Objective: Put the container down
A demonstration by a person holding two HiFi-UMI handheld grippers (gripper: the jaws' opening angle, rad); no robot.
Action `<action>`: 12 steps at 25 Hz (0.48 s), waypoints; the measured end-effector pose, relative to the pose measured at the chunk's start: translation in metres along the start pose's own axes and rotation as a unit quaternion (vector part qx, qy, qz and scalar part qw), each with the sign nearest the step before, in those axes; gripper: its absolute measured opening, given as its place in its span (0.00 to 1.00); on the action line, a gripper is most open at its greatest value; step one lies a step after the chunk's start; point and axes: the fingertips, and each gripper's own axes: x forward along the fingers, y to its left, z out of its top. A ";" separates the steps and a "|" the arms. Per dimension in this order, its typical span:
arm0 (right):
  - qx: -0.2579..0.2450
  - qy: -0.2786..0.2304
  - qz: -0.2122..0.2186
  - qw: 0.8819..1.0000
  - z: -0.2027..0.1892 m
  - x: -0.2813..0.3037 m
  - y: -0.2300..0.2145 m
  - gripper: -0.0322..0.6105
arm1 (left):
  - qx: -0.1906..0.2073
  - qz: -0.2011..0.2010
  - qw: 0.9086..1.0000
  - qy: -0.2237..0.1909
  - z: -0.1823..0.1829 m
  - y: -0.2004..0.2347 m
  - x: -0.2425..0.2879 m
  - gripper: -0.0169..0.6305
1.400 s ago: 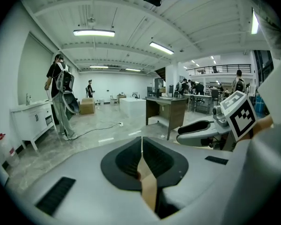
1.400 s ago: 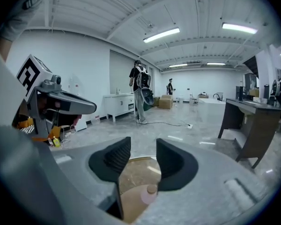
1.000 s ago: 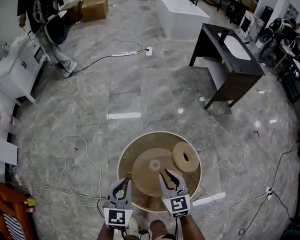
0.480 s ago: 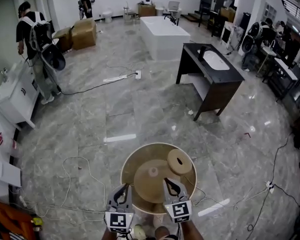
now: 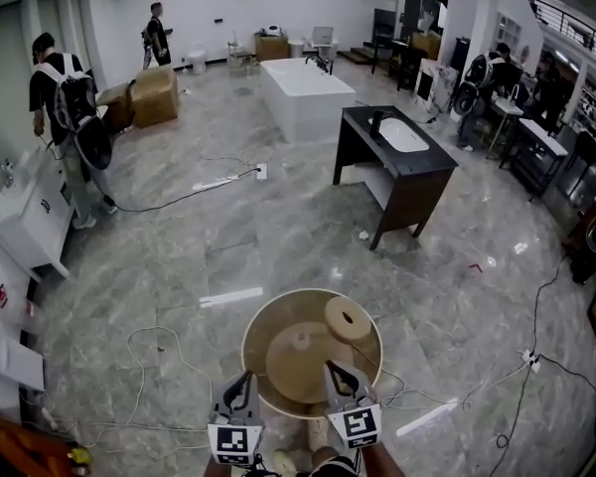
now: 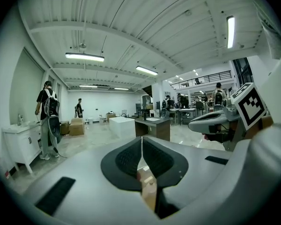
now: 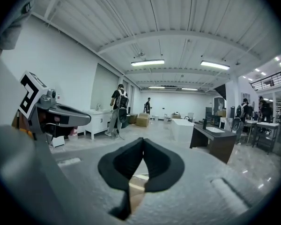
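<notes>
Jaws pinched tight on the near rim, the left gripper [image 5: 240, 390] and right gripper [image 5: 339, 378] hold a round tan container [image 5: 268, 316] over the marble floor [image 5: 278, 217], loose pieces [image 5: 349, 318] lying inside. Setting it down well likely means lowering both sides evenly, keeping it level and clear of the cables [image 5: 149, 341] beyond, and letting go only once it is grounded.

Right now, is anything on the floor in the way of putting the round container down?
Nothing big shows. The container hides the floor right below it. Loose cables lie on the floor to its left and right, and a white strip lies at its right.
</notes>
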 end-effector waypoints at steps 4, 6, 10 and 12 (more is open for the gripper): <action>0.000 -0.013 -0.017 1.000 0.015 -0.040 0.016 0.05 | 0.008 -0.007 1.000 -0.007 0.009 -0.009 -0.040 0.07; -0.001 -0.016 -0.024 1.000 0.021 -0.059 0.025 0.05 | 0.010 -0.010 1.000 -0.010 0.010 -0.014 -0.059 0.07; -0.006 -0.018 -0.034 0.999 0.024 -0.088 0.042 0.05 | 0.008 -0.012 1.000 -0.018 0.010 -0.018 -0.093 0.07; -0.007 -0.016 -0.039 0.999 0.023 -0.102 0.049 0.05 | 0.006 -0.012 1.000 -0.022 0.010 -0.019 -0.109 0.07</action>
